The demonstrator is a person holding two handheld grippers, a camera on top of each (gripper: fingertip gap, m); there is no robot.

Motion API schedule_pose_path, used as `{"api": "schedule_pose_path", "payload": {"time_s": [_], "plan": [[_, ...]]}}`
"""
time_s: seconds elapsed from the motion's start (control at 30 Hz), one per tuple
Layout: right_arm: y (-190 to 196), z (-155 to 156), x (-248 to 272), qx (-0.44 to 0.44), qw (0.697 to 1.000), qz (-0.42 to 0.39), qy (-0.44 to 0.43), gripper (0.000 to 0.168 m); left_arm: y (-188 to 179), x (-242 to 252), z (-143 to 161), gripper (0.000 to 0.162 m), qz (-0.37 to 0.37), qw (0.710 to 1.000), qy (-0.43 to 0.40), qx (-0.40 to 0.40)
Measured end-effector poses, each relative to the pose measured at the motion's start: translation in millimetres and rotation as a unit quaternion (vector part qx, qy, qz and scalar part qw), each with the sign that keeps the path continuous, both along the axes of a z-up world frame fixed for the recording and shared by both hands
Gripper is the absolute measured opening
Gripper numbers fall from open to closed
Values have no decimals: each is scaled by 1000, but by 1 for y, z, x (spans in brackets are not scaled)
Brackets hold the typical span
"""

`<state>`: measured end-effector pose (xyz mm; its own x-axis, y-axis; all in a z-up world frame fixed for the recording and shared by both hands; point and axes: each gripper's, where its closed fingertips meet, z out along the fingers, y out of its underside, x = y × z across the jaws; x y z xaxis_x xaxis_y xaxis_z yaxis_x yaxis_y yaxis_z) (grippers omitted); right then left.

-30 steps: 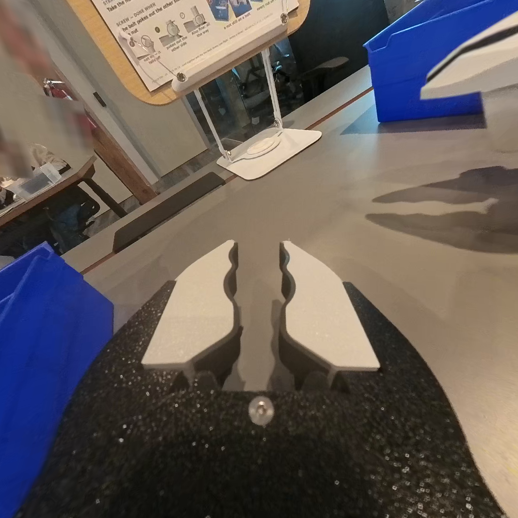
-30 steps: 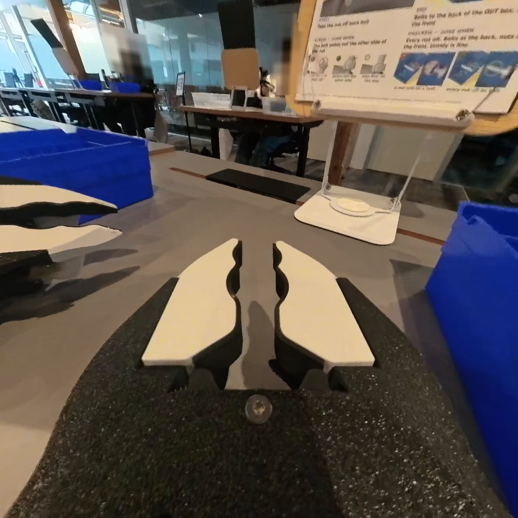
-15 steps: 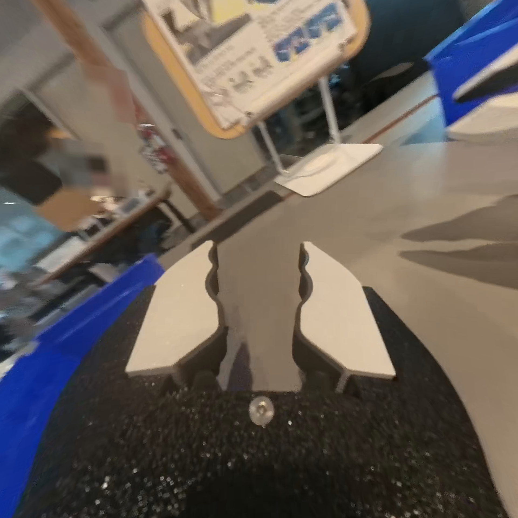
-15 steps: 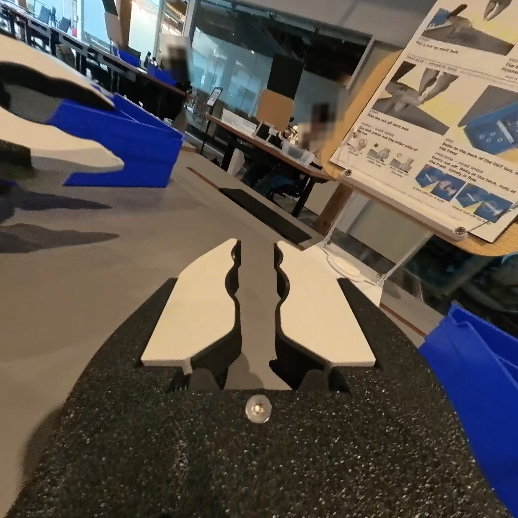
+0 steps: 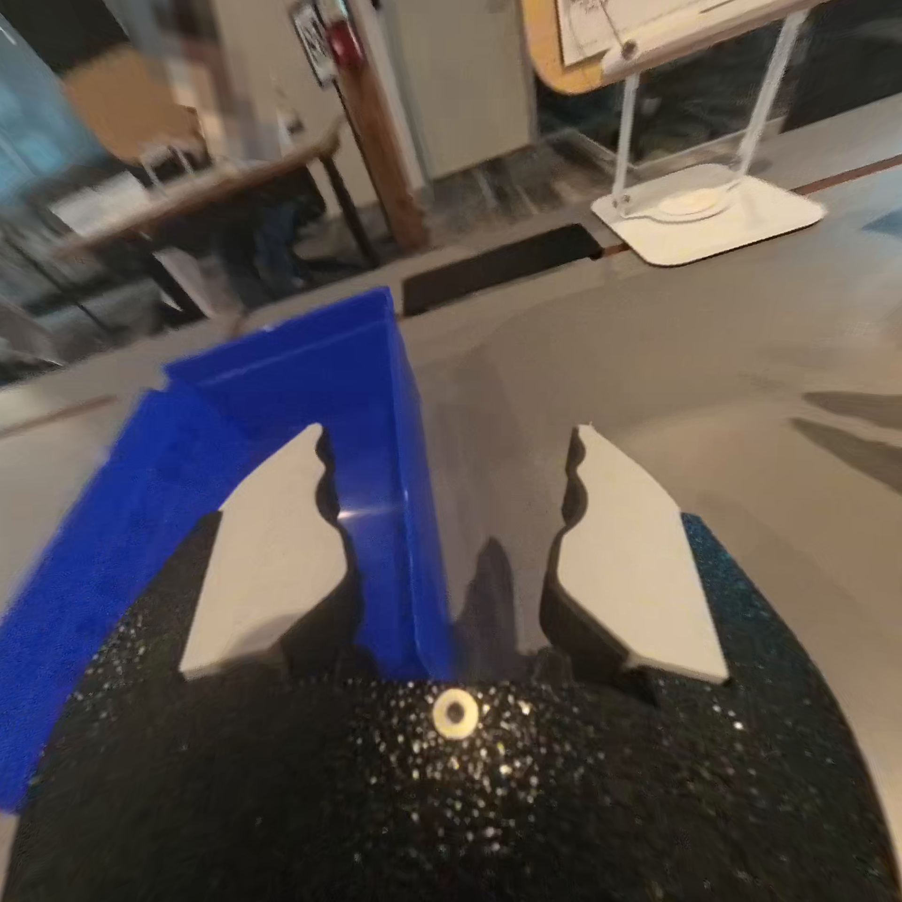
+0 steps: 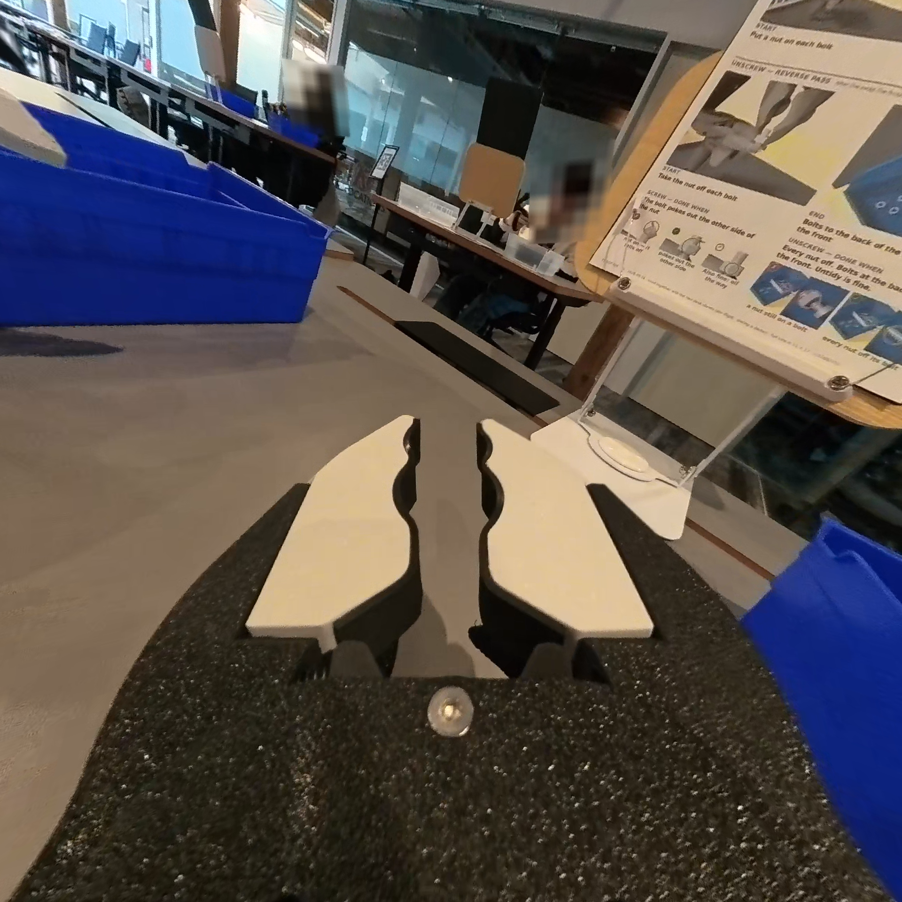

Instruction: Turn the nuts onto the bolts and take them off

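Observation:
No nuts or bolts show in either view. My left gripper (image 5: 449, 432) is wide open and empty, low over the near right corner of a blue bin (image 5: 293, 400); its left finger overlaps the bin's wall and its right finger is over the grey table. The bin's inside is hidden. My right gripper (image 6: 447, 424) is empty, with its fingers a narrow gap apart, above the grey table (image 6: 171, 439). The same left-hand blue bin (image 6: 146, 254) shows far left in the right wrist view, with a tip of the left gripper (image 6: 27, 139) over it.
A second blue bin (image 6: 830, 659) stands close on the right. An instruction board on a white stand (image 6: 610, 468) is at the table's far edge, also in the left wrist view (image 5: 707, 215). A black strip (image 5: 498, 268) lies at that edge. Other desks stand behind.
My left gripper has swung left to the blue bin's corner and opened from a narrow gap to wide. My right gripper has turned somewhat right; its gap is the same.

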<state>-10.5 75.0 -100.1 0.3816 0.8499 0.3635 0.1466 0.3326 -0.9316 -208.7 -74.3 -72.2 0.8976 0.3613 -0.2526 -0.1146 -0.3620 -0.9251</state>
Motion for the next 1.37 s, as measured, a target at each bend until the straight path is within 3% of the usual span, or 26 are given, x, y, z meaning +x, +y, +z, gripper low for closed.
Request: {"api": "schedule_pose_path", "payload": {"time_s": [0.17,0.27,0.33,0.47,0.57,0.77,0.97,1.13,1.27,1.37], "plan": [[1,-1,0,-7,1000,2,0,21,-14,-23,-30,79,31,994,-50,-96],[1,-3,-1,-12,1000,3,-1,21,-14,-20,-43,59,16,989,-79,-122],[2,-4,0,-15,1000,2,-2,21,-16,-18,-51,37,14,985,-86,-149],[4,-5,0,-24,1000,3,0,21,-21,-21,-70,30,37,972,-80,-217],[4,-5,0,-28,1000,5,0,20,-25,-28,-79,10,52,963,-45,-259],[4,-5,-1,-28,1000,7,-1,20,-26,-28,-78,9,38,964,-26,-262],[3,6,6,-11,1000,-12,-7,13,-34,0,-78,8,-54,965,-14,-257],[11,56,66,50,990,-123,-52,18,-52,42,-77,7,-176,952,2,-252],[20,59,146,14,970,-196,-143,27,-67,70,-78,7,-275,930,11,-245],[34,43,187,-89,957,-199,-191,31,-78,86,-78,7,-352,902,45,-245]]}}
